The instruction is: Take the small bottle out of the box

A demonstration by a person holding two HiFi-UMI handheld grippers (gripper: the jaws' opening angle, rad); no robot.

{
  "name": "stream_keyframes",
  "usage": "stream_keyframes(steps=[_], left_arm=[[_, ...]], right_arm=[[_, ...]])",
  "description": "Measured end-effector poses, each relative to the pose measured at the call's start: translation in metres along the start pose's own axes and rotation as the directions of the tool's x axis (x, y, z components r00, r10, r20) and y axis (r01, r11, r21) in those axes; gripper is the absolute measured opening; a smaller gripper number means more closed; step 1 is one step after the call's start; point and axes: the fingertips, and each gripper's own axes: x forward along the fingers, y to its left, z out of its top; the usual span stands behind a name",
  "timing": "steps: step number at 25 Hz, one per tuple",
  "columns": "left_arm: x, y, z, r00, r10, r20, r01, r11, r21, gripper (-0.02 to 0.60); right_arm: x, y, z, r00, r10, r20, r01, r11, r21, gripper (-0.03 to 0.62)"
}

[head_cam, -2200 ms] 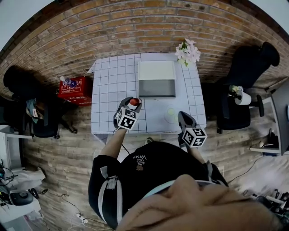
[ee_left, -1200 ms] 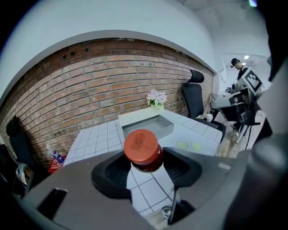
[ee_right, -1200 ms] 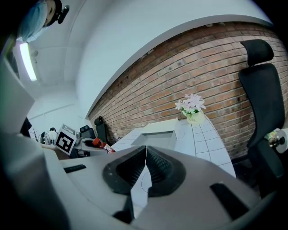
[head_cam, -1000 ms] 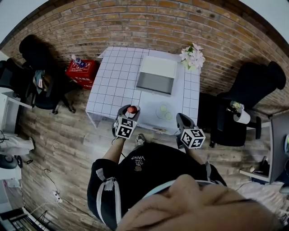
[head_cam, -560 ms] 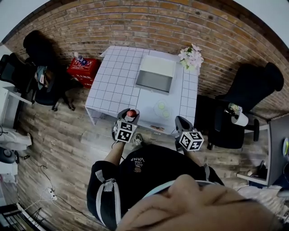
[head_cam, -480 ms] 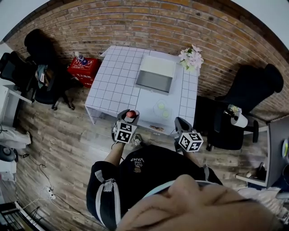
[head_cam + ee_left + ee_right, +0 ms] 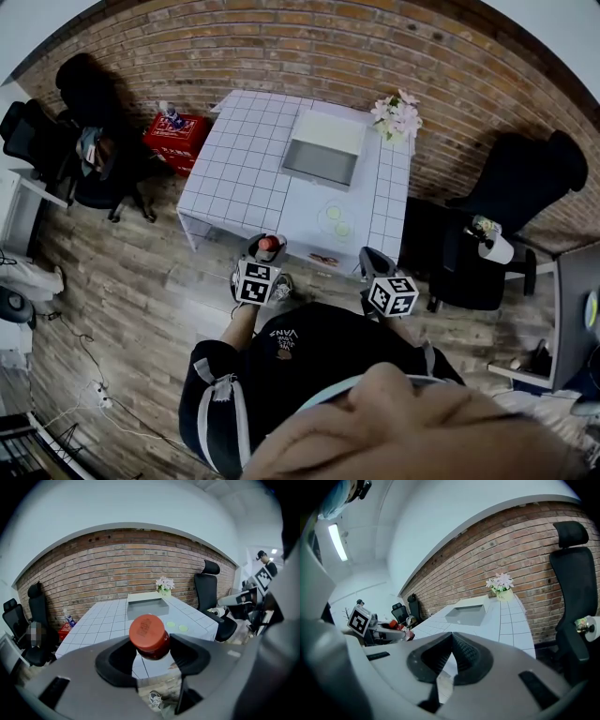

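In the head view my left gripper (image 7: 266,247) is shut on a small dark bottle with a red cap (image 7: 269,244), held upright over the wooden floor just off the table's near edge. The left gripper view shows the red-capped bottle (image 7: 149,636) pinched between both pads of that gripper (image 7: 150,652). The open grey box (image 7: 323,150) sits at the table's far middle, well away from both grippers, and shows as box (image 7: 146,605) and box (image 7: 471,611). My right gripper (image 7: 368,259) hangs beside the table's near right corner; its gripper (image 7: 451,638) has the jaws meeting, with nothing between them.
A white grid cloth covers the table (image 7: 244,173). Two pale green discs (image 7: 334,219) lie near its front. A flower pot (image 7: 397,114) stands at the far right corner. A red crate (image 7: 175,134) sits left; black chairs (image 7: 511,187) stand right and left (image 7: 80,122).
The person has backed away from the table. Both grippers have come off the tabletop and now sit over the floor, the left one still gripping the bottle.
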Motion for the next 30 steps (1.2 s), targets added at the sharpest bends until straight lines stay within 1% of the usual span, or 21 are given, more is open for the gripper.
stream_keyframes(steps=[8,13,21,30], left_arm=[[-0.016,-0.008,-0.013,1.0,0.022,-0.004,-0.022,0.999,-0.041,0.229],[-0.022,-0.013,-0.022,0.999,0.031,-0.015,-0.032,0.998,-0.06,0.229],[-0.023,-0.021,-0.022,0.999,0.037,-0.008,-0.038,0.995,-0.095,0.229],[-0.019,-0.023,-0.024,0.999,0.036,-0.015,-0.037,0.994,-0.103,0.229]], right_arm=[[-0.007,0.005,-0.012,0.999,0.011,-0.04,-0.012,1.0,-0.027,0.003],[-0.01,0.005,-0.015,0.999,0.014,-0.046,-0.016,0.999,-0.035,0.003],[-0.012,0.003,-0.017,0.999,0.018,-0.044,-0.019,1.0,-0.024,0.003],[-0.009,0.002,-0.023,0.998,0.024,-0.057,-0.025,1.0,-0.018,0.003]])
